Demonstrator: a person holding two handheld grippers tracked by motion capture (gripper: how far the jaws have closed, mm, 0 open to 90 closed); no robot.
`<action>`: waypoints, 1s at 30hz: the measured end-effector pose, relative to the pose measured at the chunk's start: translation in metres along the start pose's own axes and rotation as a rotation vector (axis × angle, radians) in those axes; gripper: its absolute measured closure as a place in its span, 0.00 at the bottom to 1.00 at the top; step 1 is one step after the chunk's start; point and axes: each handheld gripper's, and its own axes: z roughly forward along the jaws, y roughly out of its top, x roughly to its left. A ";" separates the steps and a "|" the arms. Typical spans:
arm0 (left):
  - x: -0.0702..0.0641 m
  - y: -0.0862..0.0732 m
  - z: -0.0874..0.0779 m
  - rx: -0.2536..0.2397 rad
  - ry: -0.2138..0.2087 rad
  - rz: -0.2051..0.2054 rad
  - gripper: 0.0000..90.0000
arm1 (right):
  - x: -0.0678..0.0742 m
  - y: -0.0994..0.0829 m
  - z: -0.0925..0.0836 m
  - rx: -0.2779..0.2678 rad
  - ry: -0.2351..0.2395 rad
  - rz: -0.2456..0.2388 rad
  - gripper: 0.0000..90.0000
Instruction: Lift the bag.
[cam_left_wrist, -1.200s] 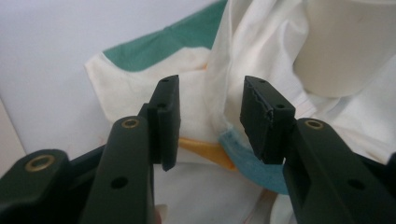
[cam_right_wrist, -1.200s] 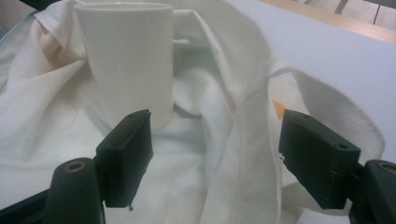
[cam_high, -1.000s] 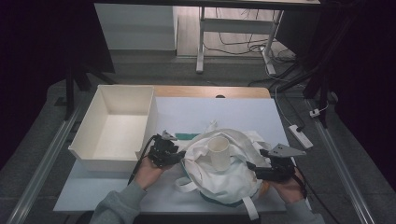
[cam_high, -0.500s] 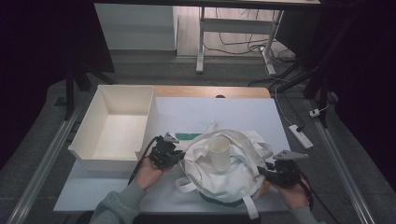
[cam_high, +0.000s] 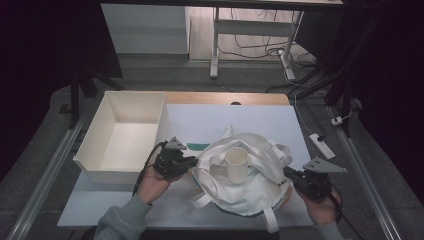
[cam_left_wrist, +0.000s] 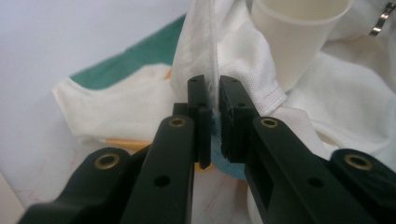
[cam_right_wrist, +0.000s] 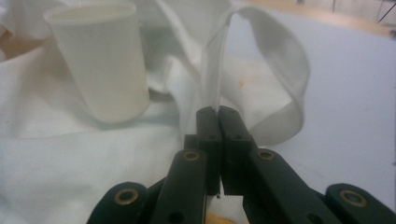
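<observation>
A white cloth bag (cam_high: 252, 187) lies on the table's white sheet (cam_high: 225, 117), and a white paper cup (cam_high: 236, 164) stands tilted in its open middle. My left gripper (cam_high: 190, 164) is at the bag's left rim; its jaws have just been closing and pinch a fold of the white fabric (cam_left_wrist: 205, 51), with my left gripper (cam_left_wrist: 213, 91) shut on it and the cup (cam_left_wrist: 296, 32) just beyond. My right gripper (cam_high: 289, 174) is at the bag's right rim. Its jaws have just been closing too; my right gripper (cam_right_wrist: 218, 112) holds the bag's thin edge (cam_right_wrist: 212, 70), cup (cam_right_wrist: 100, 60) to its left.
An empty white box (cam_high: 120, 135) stands on the table's left side, close to my left hand. A green strip (cam_high: 200, 146) peeks out beside the bag. A loose bag strap (cam_high: 270, 220) lies near the front edge. A power strip (cam_high: 320, 145) lies on the floor to the right.
Both grippers have taken hold of the bag's rim, and the fabric is drawn up at both sides. My right hand has shifted a little to the right.
</observation>
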 end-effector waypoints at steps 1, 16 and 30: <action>0.000 0.001 -0.004 -0.013 -0.002 0.000 0.92 | -0.001 0.002 -0.003 -0.016 -0.005 0.000 0.98; 0.011 0.012 -0.047 -0.170 -0.030 -0.040 0.92 | -0.016 0.031 -0.031 -0.182 -0.014 0.017 0.99; 0.031 0.031 -0.098 -0.332 -0.061 -0.061 0.93 | -0.035 0.081 -0.076 -0.330 -0.062 -0.017 0.99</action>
